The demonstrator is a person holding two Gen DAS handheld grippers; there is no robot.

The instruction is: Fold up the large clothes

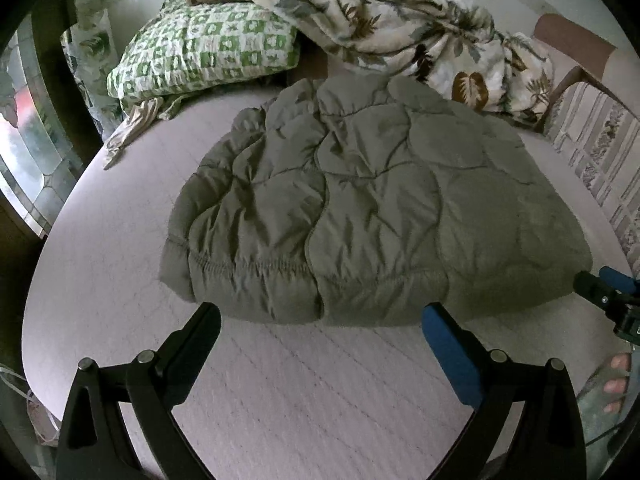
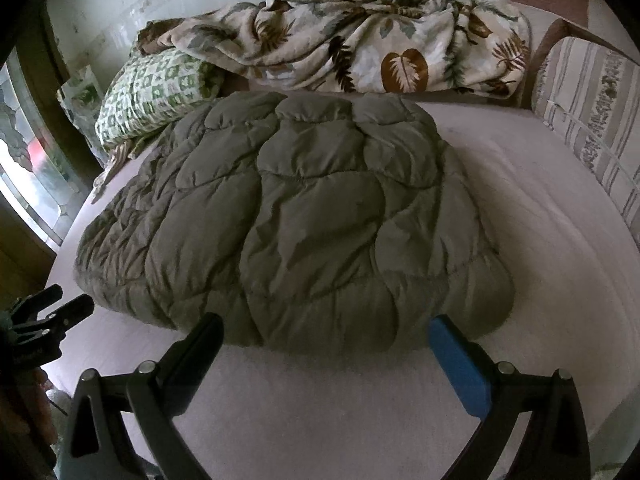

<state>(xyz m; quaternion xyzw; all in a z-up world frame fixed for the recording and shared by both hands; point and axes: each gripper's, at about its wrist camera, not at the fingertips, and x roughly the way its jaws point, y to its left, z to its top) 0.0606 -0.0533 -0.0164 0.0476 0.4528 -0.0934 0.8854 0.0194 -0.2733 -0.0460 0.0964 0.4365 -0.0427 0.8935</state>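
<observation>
Item: quilted olive jacket (image 1: 352, 208), which we are finding lying on the bed (image 1: 120, 264), near its front edge, already doubled over into a thick, rounded bundle with an elasticated hem facing us. We are judging the folding largely done; at most a final tuck or squaring-up is remaining, though hidden layers are keeping us from saying more. Our left tool (image 1: 320, 316) is hovering just short of the hem, fingers apart and holding nothing; our right tool (image 2: 326, 330) is doing likewise at the bundle's near edge. Behind: green checked pillow (image 1: 204, 52), leaf-print blanket (image 1: 400, 36), striped cushion (image 2: 588, 112).
</observation>
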